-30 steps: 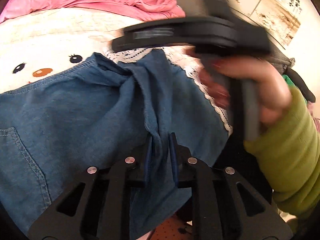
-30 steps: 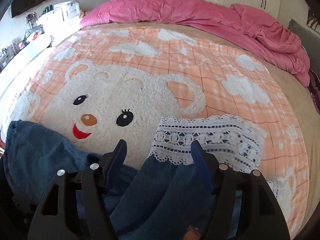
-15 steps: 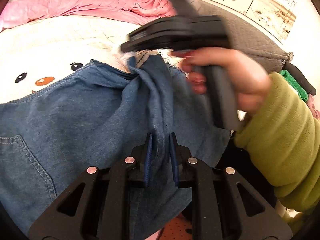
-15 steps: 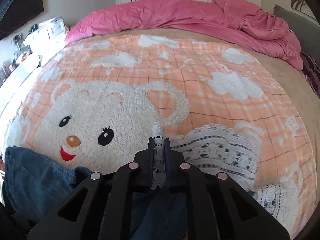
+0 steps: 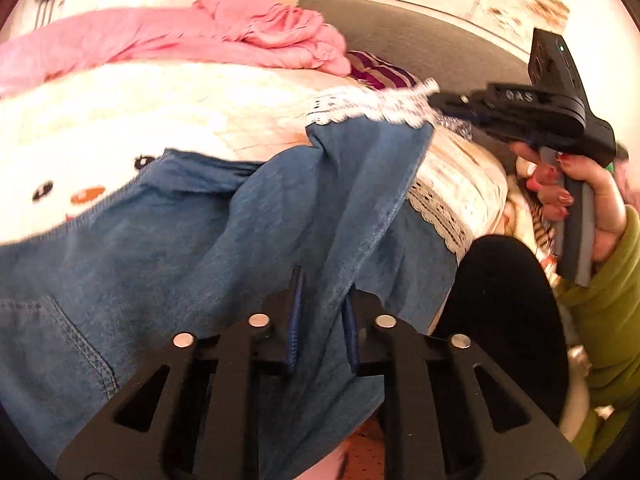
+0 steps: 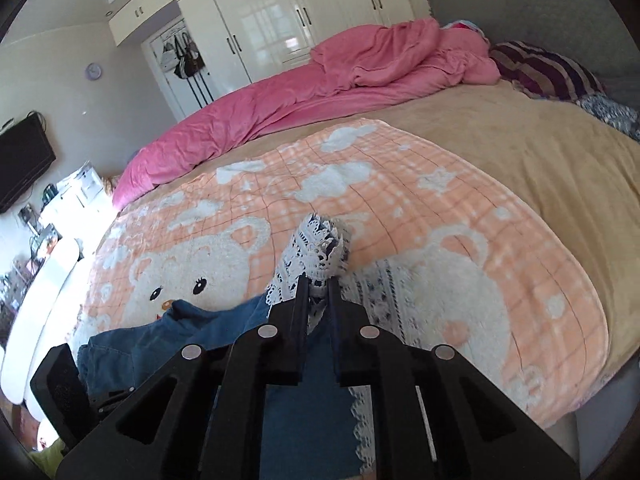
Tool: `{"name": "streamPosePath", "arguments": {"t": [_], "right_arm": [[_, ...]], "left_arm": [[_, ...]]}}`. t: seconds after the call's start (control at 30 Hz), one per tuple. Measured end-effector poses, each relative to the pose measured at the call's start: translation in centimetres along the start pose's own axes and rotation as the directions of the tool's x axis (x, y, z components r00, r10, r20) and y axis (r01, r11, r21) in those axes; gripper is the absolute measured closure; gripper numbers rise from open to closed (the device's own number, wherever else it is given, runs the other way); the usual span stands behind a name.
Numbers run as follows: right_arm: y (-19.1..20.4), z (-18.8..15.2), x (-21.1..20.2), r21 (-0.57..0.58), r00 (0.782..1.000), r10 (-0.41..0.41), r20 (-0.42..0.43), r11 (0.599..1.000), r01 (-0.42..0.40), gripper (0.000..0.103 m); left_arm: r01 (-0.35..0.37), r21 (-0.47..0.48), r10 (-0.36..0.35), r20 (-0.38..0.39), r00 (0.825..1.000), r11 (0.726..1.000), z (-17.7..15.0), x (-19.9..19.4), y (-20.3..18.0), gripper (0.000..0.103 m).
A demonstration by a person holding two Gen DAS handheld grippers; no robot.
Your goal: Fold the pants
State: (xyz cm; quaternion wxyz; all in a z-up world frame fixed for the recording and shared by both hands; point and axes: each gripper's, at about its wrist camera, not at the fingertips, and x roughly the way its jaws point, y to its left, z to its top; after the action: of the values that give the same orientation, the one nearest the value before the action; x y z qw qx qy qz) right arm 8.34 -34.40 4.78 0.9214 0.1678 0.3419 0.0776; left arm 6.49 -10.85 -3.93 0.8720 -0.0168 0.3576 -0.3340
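Observation:
Blue denim pants (image 5: pixel 160 272) with a white lace hem (image 5: pixel 368 106) lie on the bed. My left gripper (image 5: pixel 322 280) pinches a fold of denim near the crotch seam, and its jaws are closing on the cloth. A hand holds my right gripper (image 5: pixel 434 98) at the upper right of the left wrist view, shut on the lace hem and lifting that leg off the blanket. In the right wrist view the right gripper (image 6: pixel 318 280) has the bunched lace hem (image 6: pixel 320 240) sticking out past its tips, and the denim (image 6: pixel 160 336) trails down to the lower left.
An orange bear blanket (image 6: pixel 440 208) covers the bed under the pants. A pink duvet (image 6: pixel 320 92) is heaped along the far side, and a striped pillow (image 6: pixel 548 68) lies by the grey headboard. A green sleeve (image 5: pixel 608 320) and a dark-clothed leg (image 5: pixel 504 320) are at the right.
The right gripper went from open over the lace hem to shut on it, then swung right and upward, pulling the pant leg out. The left gripper kept its grip in place.

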Motion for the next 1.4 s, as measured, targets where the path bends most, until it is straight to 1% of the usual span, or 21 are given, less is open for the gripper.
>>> {"name": "streamPosePath", "arguments": {"t": [0.1, 0.2, 0.27, 0.3, 0.37, 0.43, 0.47, 0.5, 0.53, 0.57, 0.63, 0.67, 0.7, 0.73, 0.8, 0.87, 1.03, 1.1, 1.27, 1.33, 1.4], "right_arm": [[-2.0, -2.0, -1.3, 0.039, 0.999, -0.017, -0.037, 0.999, 0.018, 0.094], [-3.0, -3.9, -1.4, 0.058, 0.995, -0.030, -0.092, 0.998, 0.036, 0.094], [-3.6, -4.9, -1.2, 0.065, 0.992, -0.038, -0.124, 0.997, 0.047, 0.094], [-3.9, -5.4, -1.0, 0.062, 0.989, -0.055, -0.138, 0.996, 0.064, 0.094], [-3.9, -5.9, -0.7, 0.034, 0.985, -0.082, -0.153, 0.996, 0.088, 0.092], [-4.1, -6.1, -0.4, 0.050, 0.983, -0.064, -0.174, 0.996, 0.074, 0.091], [-4.1, -6.2, -0.3, 0.050, 0.982, -0.066, -0.177, 0.996, 0.076, 0.087], [-4.2, -6.1, -0.2, 0.048, 0.982, -0.076, -0.175, 0.995, 0.086, 0.075], [-4.4, -5.9, -0.2, 0.055, 0.982, -0.082, -0.168, 0.994, 0.093, 0.069], [-4.5, -5.9, -0.2, 0.061, 0.984, -0.082, -0.159, 0.994, 0.093, 0.065], [-4.7, -5.7, 0.1, 0.061, 0.983, -0.082, -0.161, 0.994, 0.093, 0.067], [-4.7, -5.7, 0.4, 0.060, 0.983, -0.077, -0.168, 0.994, 0.088, 0.073], [-4.8, -5.6, 0.6, 0.059, 0.982, -0.073, -0.175, 0.995, 0.084, 0.085], [-5.0, -5.6, 0.7, 0.060, 0.981, -0.072, -0.181, 0.995, 0.084, 0.092], [-5.0, -5.6, 0.4, 0.059, 0.982, -0.062, -0.180, 0.996, 0.074, 0.096], [-4.8, -5.5, -0.4, 0.044, 0.983, -0.055, -0.172, 0.997, 0.064, 0.096], [-4.3, -5.4, -2.3, 0.004, 0.986, -0.061, -0.156, 0.998, 0.063, 0.096], [-4.3, -5.8, -2.5, -0.014, 0.982, -0.078, -0.169, 0.997, 0.077, 0.096], [-5.0, -6.9, -2.5, 0.002, 0.974, -0.100, -0.201, 0.995, 0.103, 0.096], [-5.3, -7.2, -2.1, 0.007, 0.967, -0.119, -0.226, 0.992, 0.124, 0.096], [-5.5, -7.5, -1.7, 0.004, 0.959, -0.148, -0.243, 0.988, 0.154, 0.096]], "left_arm": [[-0.033, 0.089, 0.032, 0.007, 0.999, 0.995, -0.3, -0.1, -1.1, 0.095], [-0.039, 0.145, 0.039, 0.008, 0.999, 0.989, -0.5, 0.1, -1.6, 0.095], [-0.034, 0.166, 0.034, 0.000, 0.999, 0.986, -0.5, 0.4, -1.9, 0.094], [-0.032, 0.171, 0.033, -0.004, 0.999, 0.985, -0.5, 0.5, -2.0, 0.094], [-0.029, 0.173, 0.032, -0.014, 0.999, 0.984, -0.6, 0.5, -2.2, 0.094], [-0.020, 0.168, 0.023, -0.016, 1.000, 0.986, -0.6, 0.6, -2.3, 0.095], [-0.022, 0.173, 0.025, -0.014, 1.000, 0.985, -0.6, 0.6, -2.4, 0.095], [-0.025, 0.177, 0.028, -0.013, 1.000, 0.984, -0.6, 0.5, -2.5, 0.095], [-0.023, 0.175, 0.026, -0.015, 1.000, 0.984, -0.7, 0.6, -2.6, 0.095], [-0.021, 0.173, 0.024, -0.017, 1.000, 0.985, -0.6, 0.6, -2.6, 0.095], [-0.021, 0.175, 0.025, -0.021, 0.999, 0.984, -0.5, 0.7, -2.5, 0.094], [-0.021, 0.176, 0.025, -0.021, 0.999, 0.984, -0.5, 0.6, -2.6, 0.094], [-0.019, 0.178, 0.023, -0.019, 1.000, 0.984, -0.4, 0.6, -2.7, 0.094], [-0.020, 0.181, 0.024, -0.017, 1.000, 0.983, -0.4, 0.5, -2.8, 0.095], [-0.019, 0.191, 0.024, -0.019, 1.000, 0.981, -0.4, 0.5, -2.9, 0.096], [-0.020, 0.201, 0.025, -0.023, 0.999, 0.979, -0.3, 0.2, -3.0, 0.098], [-0.007, 0.210, 0.012, -0.025, 1.000, 0.978, -0.6, -1.0, -3.0, 0.098], [0.003, 0.216, 0.005, -0.039, 0.999, 0.976, -0.9, -1.4, -3.1, 0.098], [0.028, 0.253, -0.013, -0.064, 0.998, 0.967, -2.0, -2.0, -4.2, 0.098], [0.038, 0.272, -0.016, -0.080, 0.997, 0.962, -2.5, -1.8, -4.6, 0.098], [0.034, 0.286, -0.004, -0.108, 0.994, 0.958, -2.8, -1.1, -4.7, 0.098]]}}
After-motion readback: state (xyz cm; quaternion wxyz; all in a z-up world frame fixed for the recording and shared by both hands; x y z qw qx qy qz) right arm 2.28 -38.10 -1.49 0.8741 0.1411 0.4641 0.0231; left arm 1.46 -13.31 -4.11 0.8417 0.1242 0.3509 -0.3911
